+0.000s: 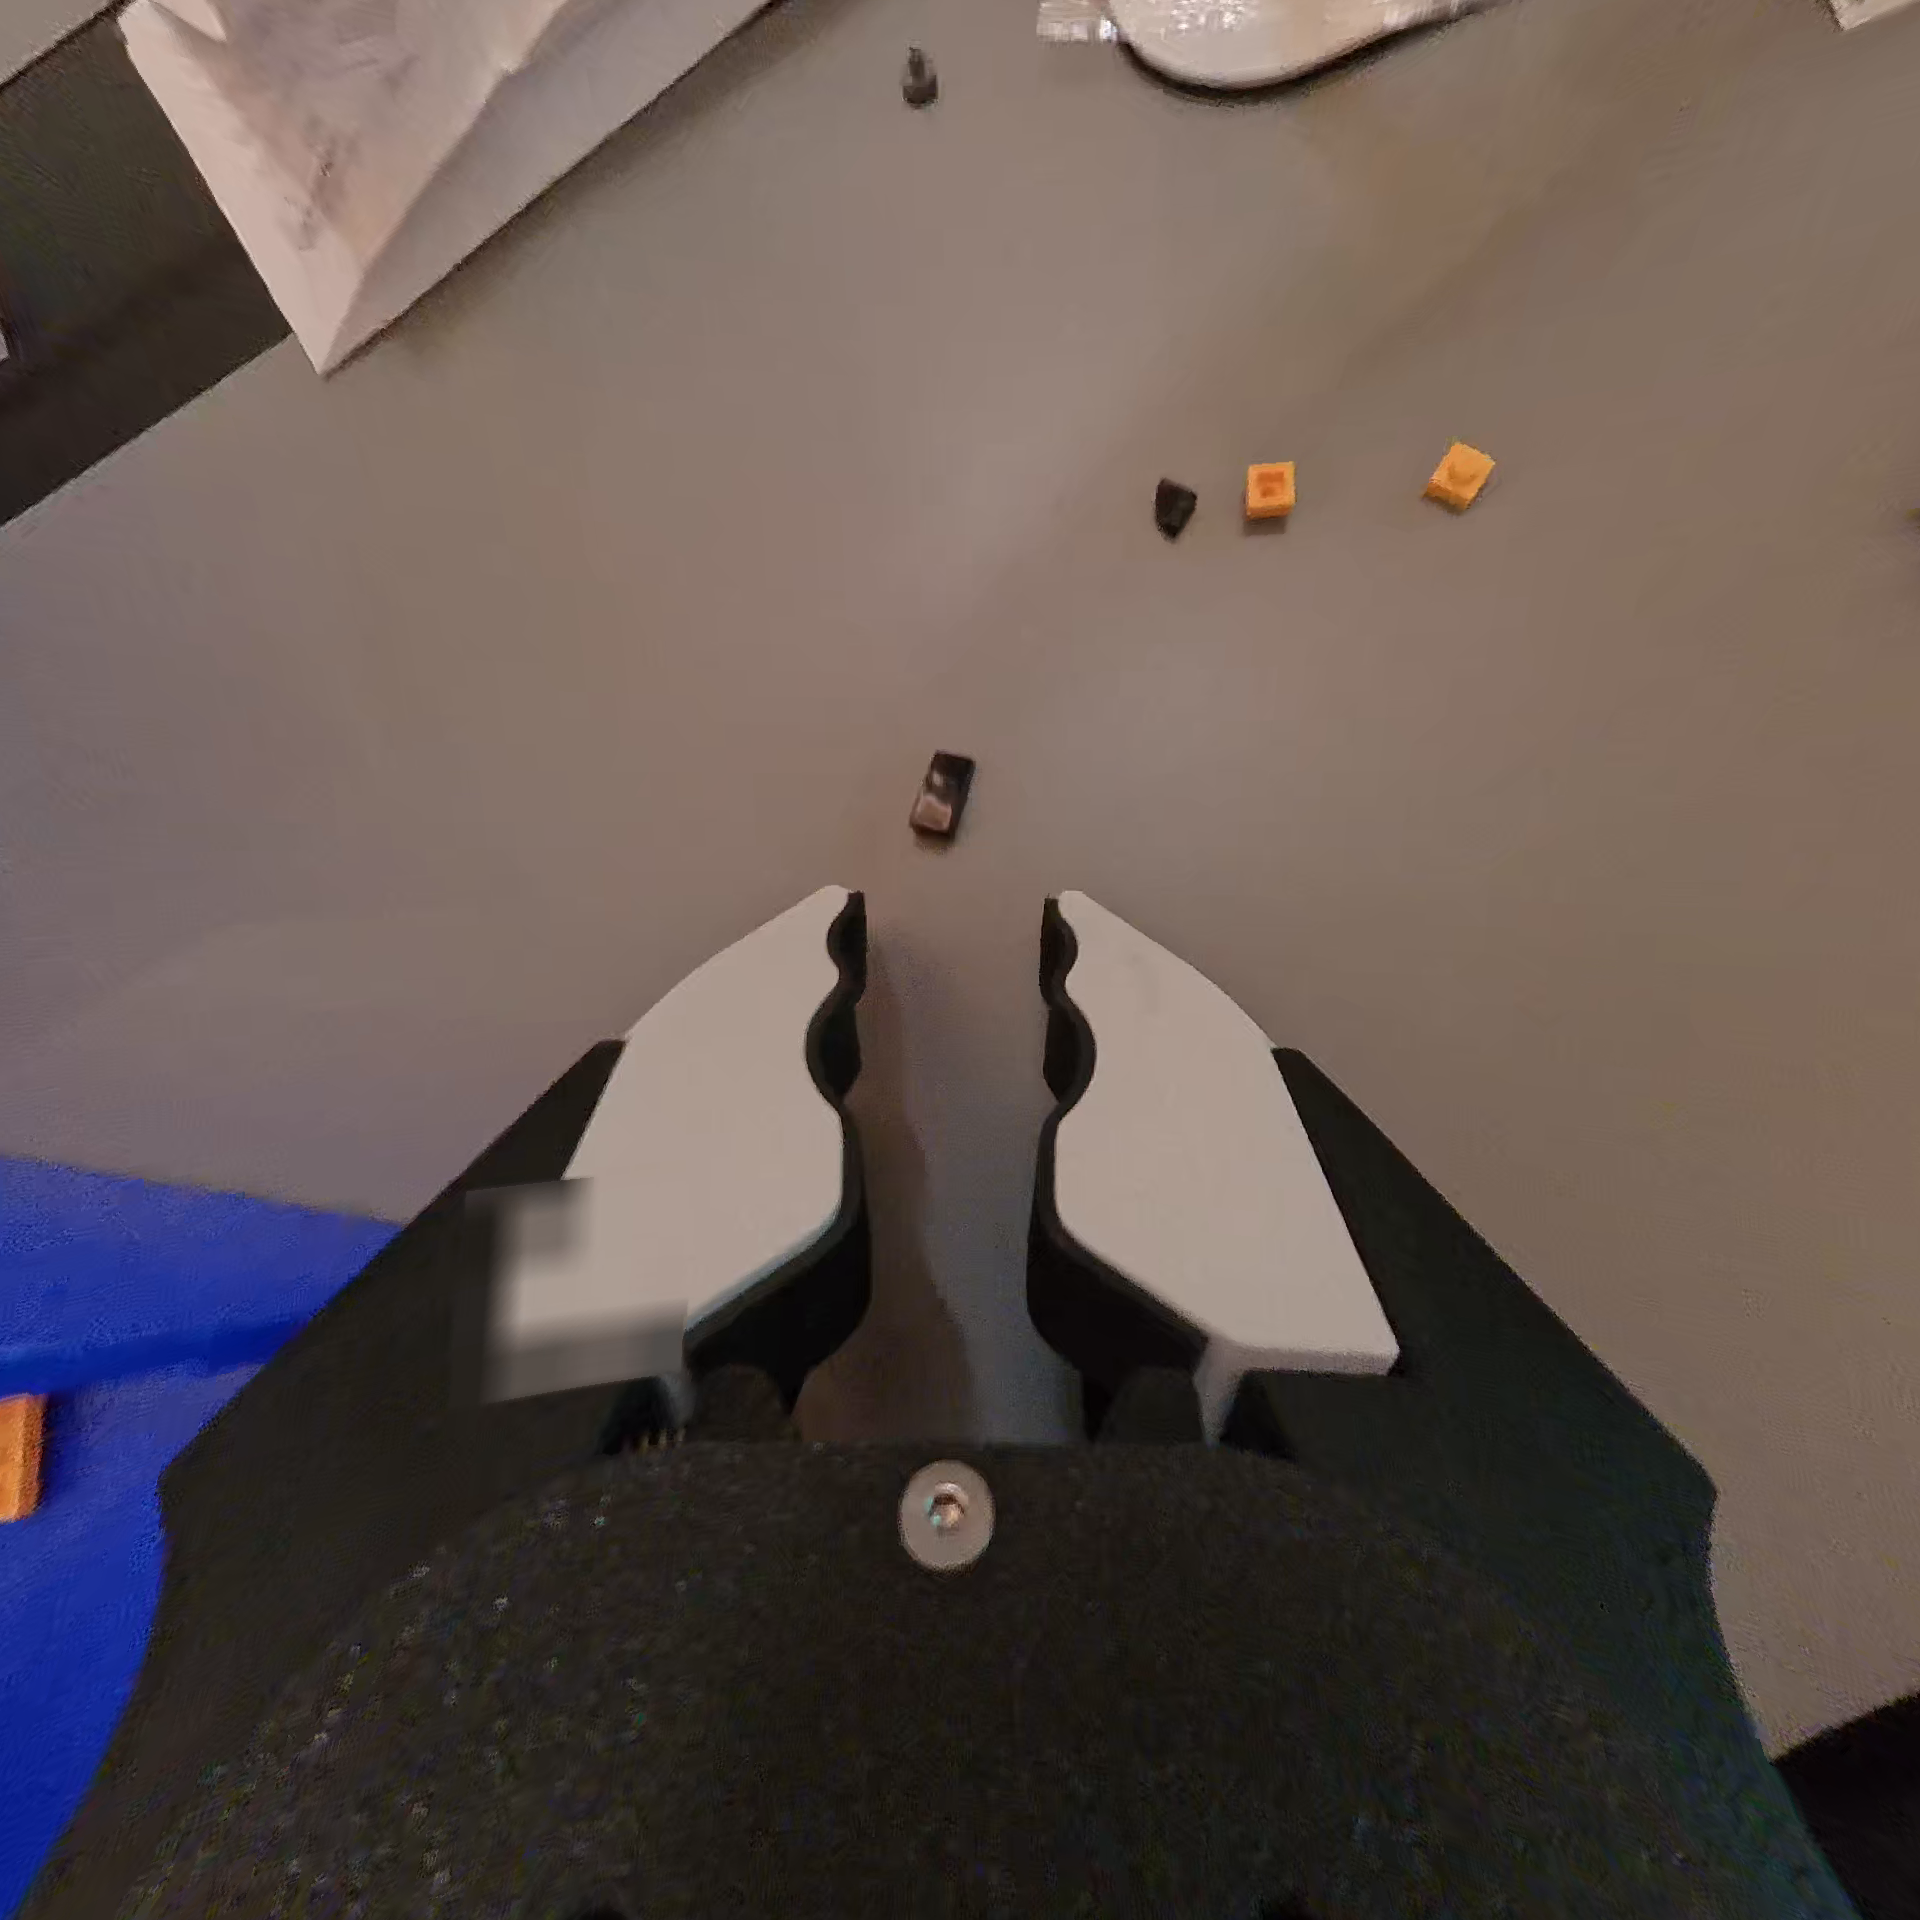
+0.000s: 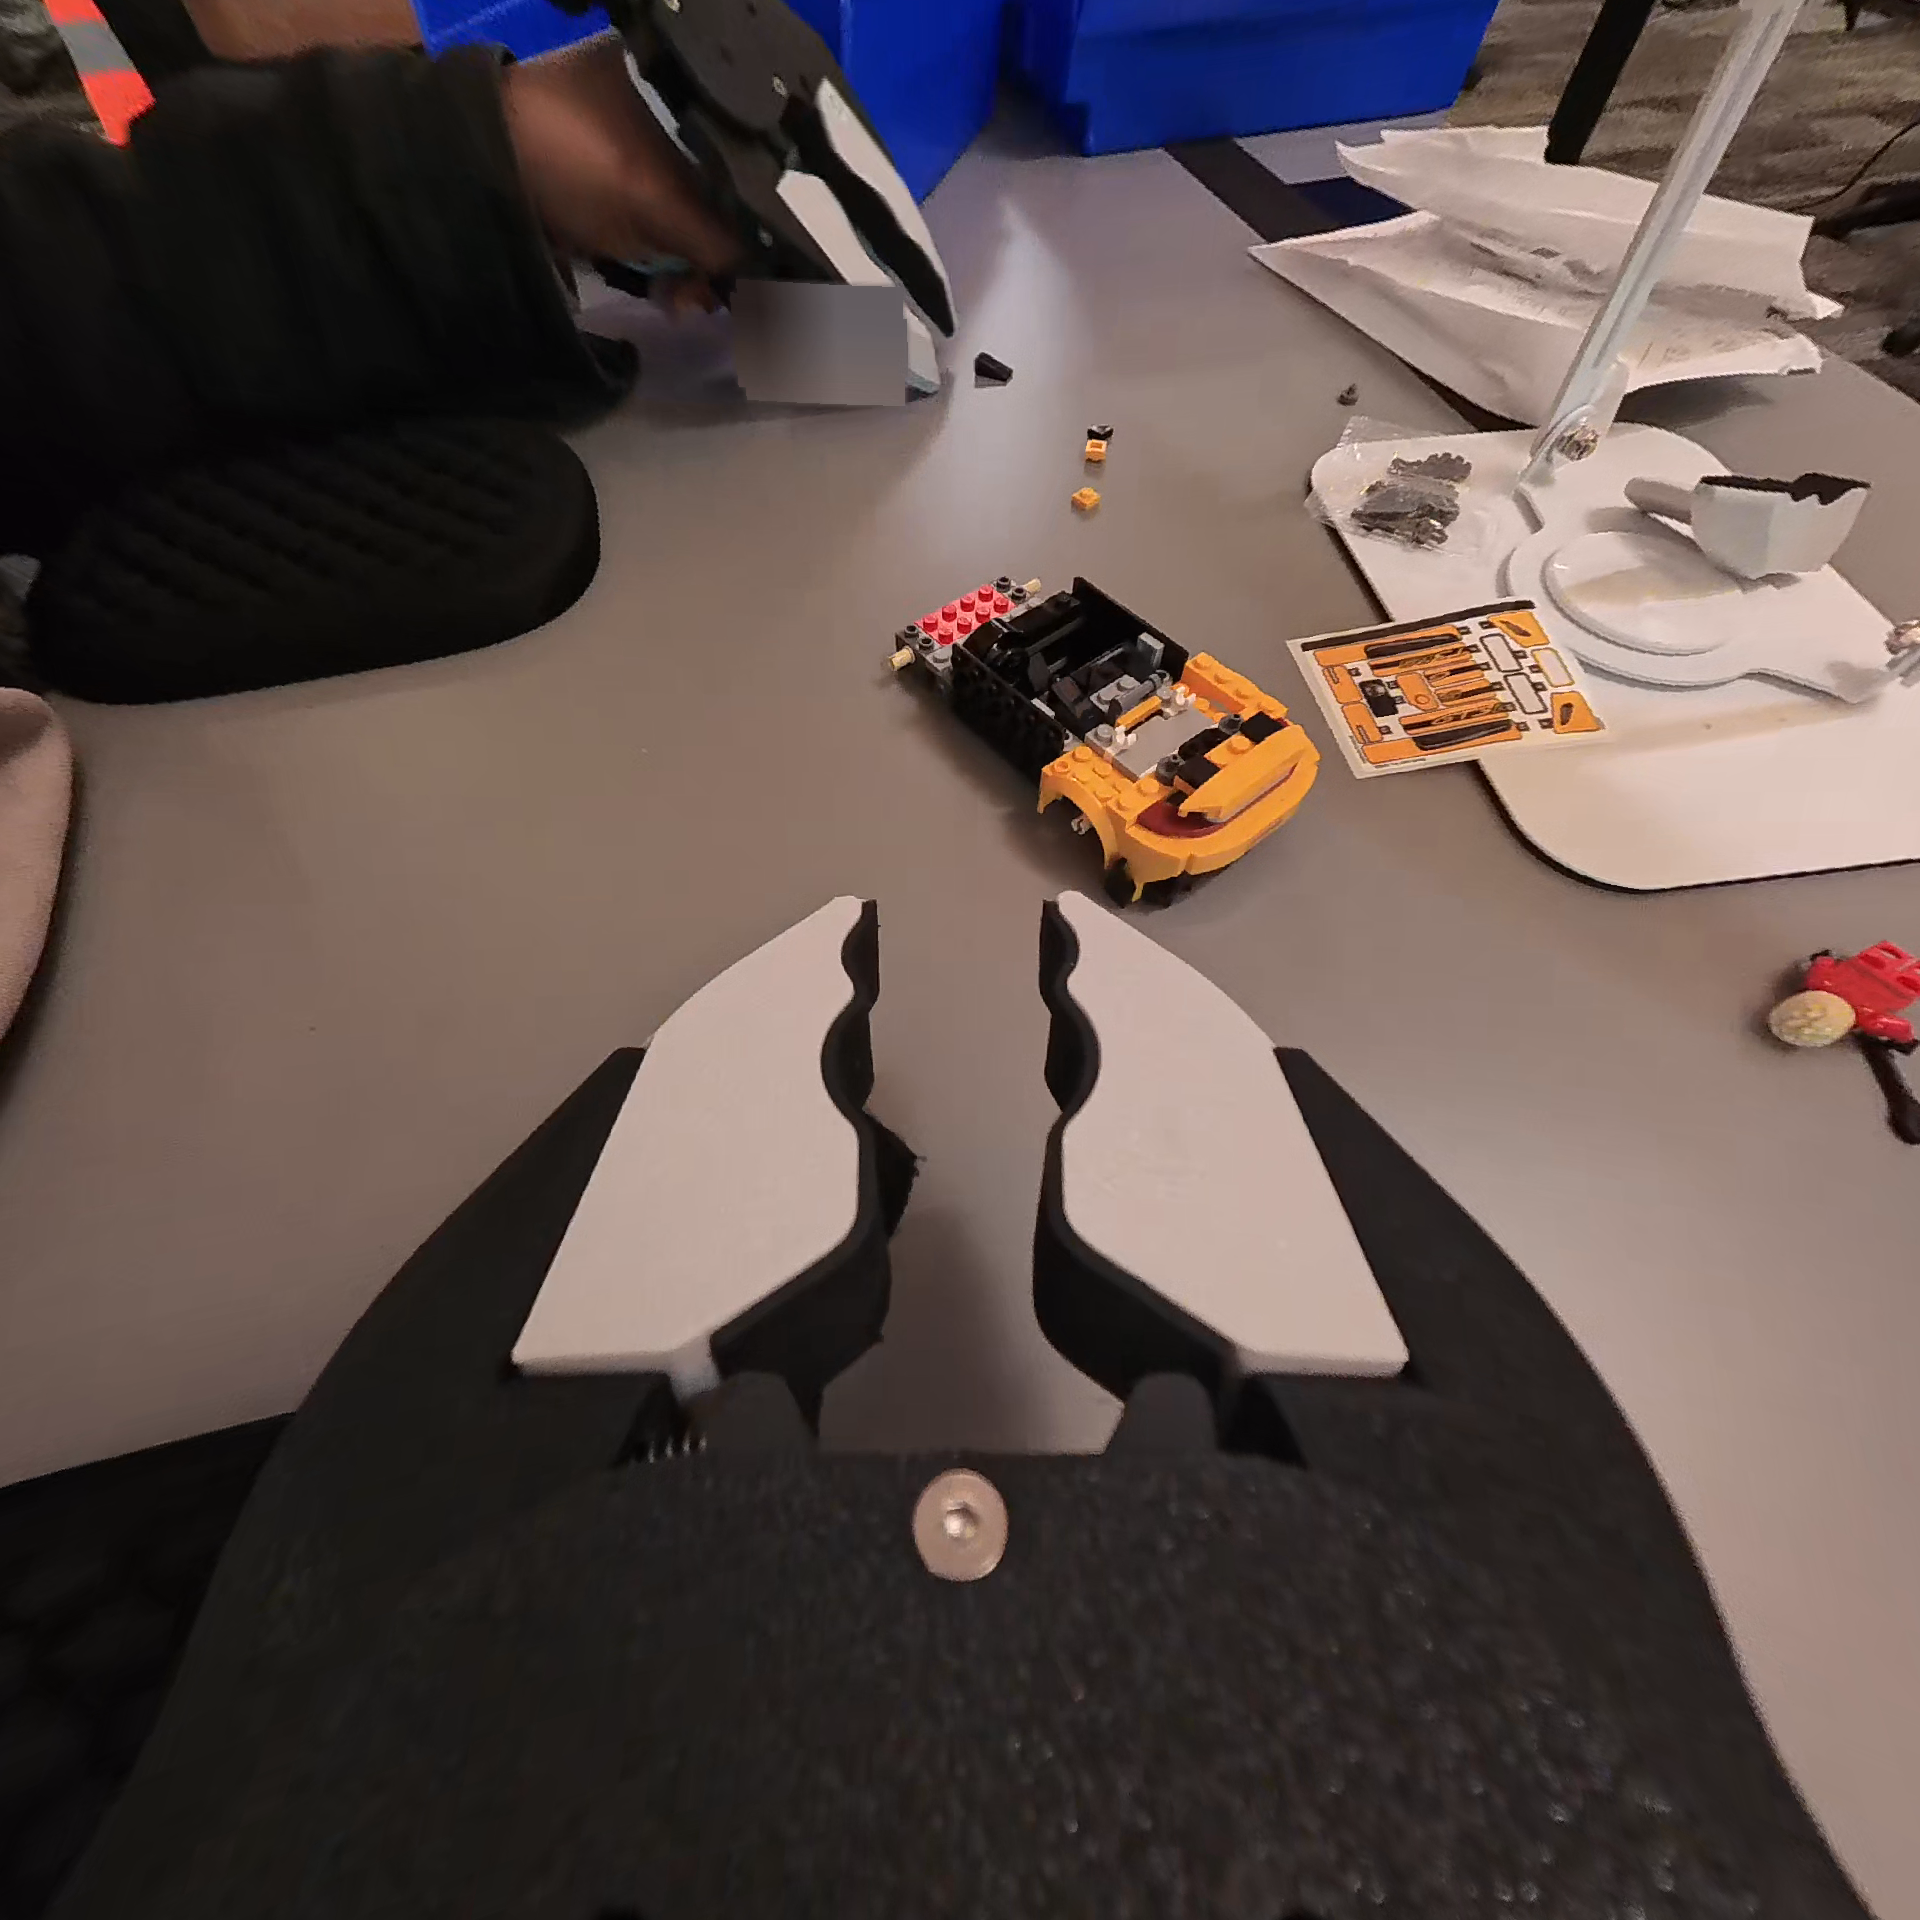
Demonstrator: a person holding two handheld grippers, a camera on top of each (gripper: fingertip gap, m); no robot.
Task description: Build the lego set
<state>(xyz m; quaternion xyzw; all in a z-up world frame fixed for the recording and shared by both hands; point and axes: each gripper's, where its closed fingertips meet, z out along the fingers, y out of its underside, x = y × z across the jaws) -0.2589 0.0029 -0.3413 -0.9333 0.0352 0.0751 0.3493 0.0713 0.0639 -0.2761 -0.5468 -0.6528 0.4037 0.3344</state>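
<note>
The grey matte tabletop point(image 2: 520, 883) carries everything here, with blue plastic bins point(image 2: 1247, 73) at its far edge and crumpled white paper bags point(image 2: 1507, 260) to your right. Your left gripper point(image 1: 954, 904) hangs just above the table with its white fingers spread and nothing between them; a small black sloped lego piece point(image 1: 942, 796) lies just past the fingertips. Farther on sit another small black lego piece point(image 1: 1174, 507) and two small orange square lego plates point(image 1: 1269, 489), the second point(image 1: 1460, 476) apart to the right. Your right gripper point(image 2: 958, 906) is likewise spread and empty, low over the table. Ahead of it and a little right rests the partly built orange and black lego car point(image 2: 1112, 727), with a red studded plate at its far end. A printed orange sticker sheet point(image 2: 1444, 686) lies just beside the car, on a white flat board point(image 2: 1714, 810). A red lego part point(image 2: 1860, 987) sits near the right edge.
</note>
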